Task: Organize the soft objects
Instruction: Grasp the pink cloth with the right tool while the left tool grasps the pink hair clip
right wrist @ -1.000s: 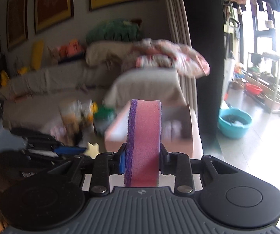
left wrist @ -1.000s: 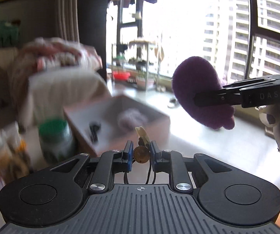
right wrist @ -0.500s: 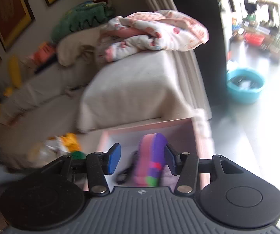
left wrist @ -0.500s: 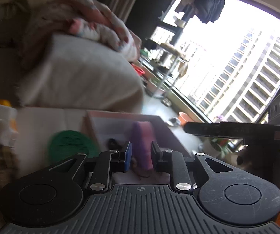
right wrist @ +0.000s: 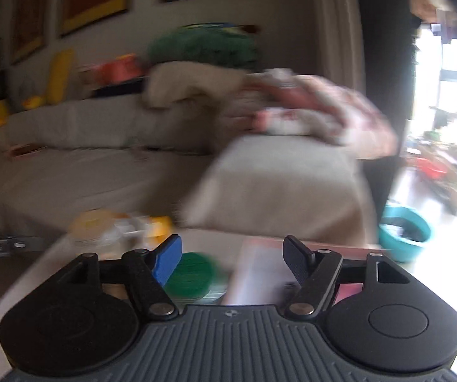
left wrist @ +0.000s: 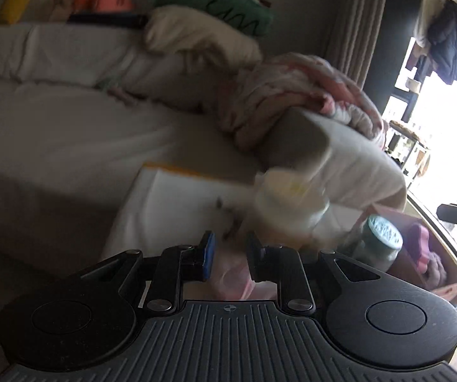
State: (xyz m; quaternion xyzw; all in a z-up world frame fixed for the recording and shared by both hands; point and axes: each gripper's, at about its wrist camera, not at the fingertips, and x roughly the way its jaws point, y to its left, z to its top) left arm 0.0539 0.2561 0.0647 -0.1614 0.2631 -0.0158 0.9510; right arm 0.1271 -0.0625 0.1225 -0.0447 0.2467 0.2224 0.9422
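Sponge (left wrist: 419, 246) lies inside the pink box (left wrist: 448, 286); the right gripper (right wrist: 233, 256), nearer that box, is opening empty, while the left gripper (left wrist: 228, 254), farther off, is barely parted, its hold unclear.

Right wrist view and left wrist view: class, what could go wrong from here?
The right tool, jaws opening and empty, is close to the green-lidded jar; a careless sweep may topple it. The left tool points near a pale jar; both views are blurred, so a bump seems possible.
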